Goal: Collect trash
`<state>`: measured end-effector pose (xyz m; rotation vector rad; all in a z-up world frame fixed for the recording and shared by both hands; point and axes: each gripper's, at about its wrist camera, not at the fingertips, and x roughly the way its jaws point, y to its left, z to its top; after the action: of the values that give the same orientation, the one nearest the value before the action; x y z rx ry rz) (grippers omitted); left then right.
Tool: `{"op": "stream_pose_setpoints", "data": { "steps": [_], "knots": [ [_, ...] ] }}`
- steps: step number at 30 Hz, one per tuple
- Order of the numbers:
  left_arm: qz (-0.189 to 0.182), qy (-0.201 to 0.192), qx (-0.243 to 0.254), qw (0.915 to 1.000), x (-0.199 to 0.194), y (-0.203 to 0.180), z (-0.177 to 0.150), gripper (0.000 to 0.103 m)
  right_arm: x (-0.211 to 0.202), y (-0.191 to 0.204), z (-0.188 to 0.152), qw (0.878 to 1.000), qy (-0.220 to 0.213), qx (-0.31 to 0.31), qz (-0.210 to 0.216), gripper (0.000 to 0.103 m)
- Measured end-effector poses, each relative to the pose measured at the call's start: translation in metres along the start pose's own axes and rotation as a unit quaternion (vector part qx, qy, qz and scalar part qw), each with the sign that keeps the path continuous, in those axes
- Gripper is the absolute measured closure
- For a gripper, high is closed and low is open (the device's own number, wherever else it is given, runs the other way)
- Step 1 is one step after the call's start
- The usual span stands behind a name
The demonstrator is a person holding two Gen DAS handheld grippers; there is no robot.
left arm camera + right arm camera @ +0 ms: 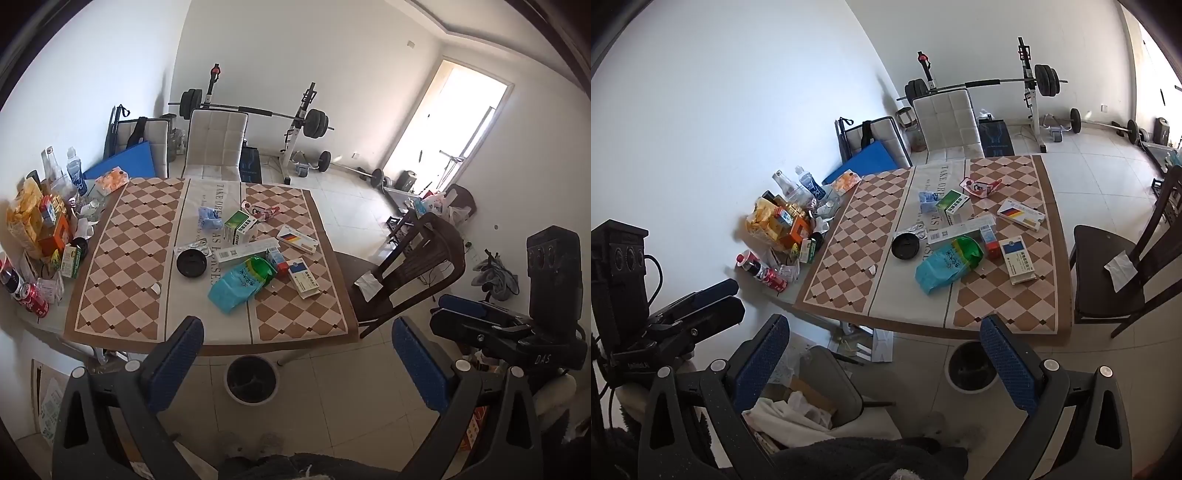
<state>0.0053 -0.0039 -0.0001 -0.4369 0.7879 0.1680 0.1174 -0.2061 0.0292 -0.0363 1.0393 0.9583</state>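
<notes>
Trash [258,251] beyond open left gripper [299,362]

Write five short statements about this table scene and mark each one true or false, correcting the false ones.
1. Both tools are open and hold nothing. True: the left tool and the right tool stand wide apart with nothing between them.
2. The waste bin stands on the table. False: it stands on the floor by the table's near edge.
3. A blue-green plastic bag lies on the table runner. True.
4. The red soda can stands upright in the middle of the table. False: it lies on its side at the cluttered wall-side edge.
5. The dark wooden chair has a paper tissue on its seat. True.
</notes>
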Motion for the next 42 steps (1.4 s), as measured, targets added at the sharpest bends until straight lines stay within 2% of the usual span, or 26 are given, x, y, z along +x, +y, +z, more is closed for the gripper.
{"op": "stream_pose_setpoints", "data": {
  "steps": [42],
  "knots": [
    [-0.008, 0.0, 0.001, 1.0, 0.0, -0.008, 0.005, 0.0, -0.007, -0.01, 0.001, 1.0, -0.003, 0.0, -0.001, 0.0]
  ]
}}
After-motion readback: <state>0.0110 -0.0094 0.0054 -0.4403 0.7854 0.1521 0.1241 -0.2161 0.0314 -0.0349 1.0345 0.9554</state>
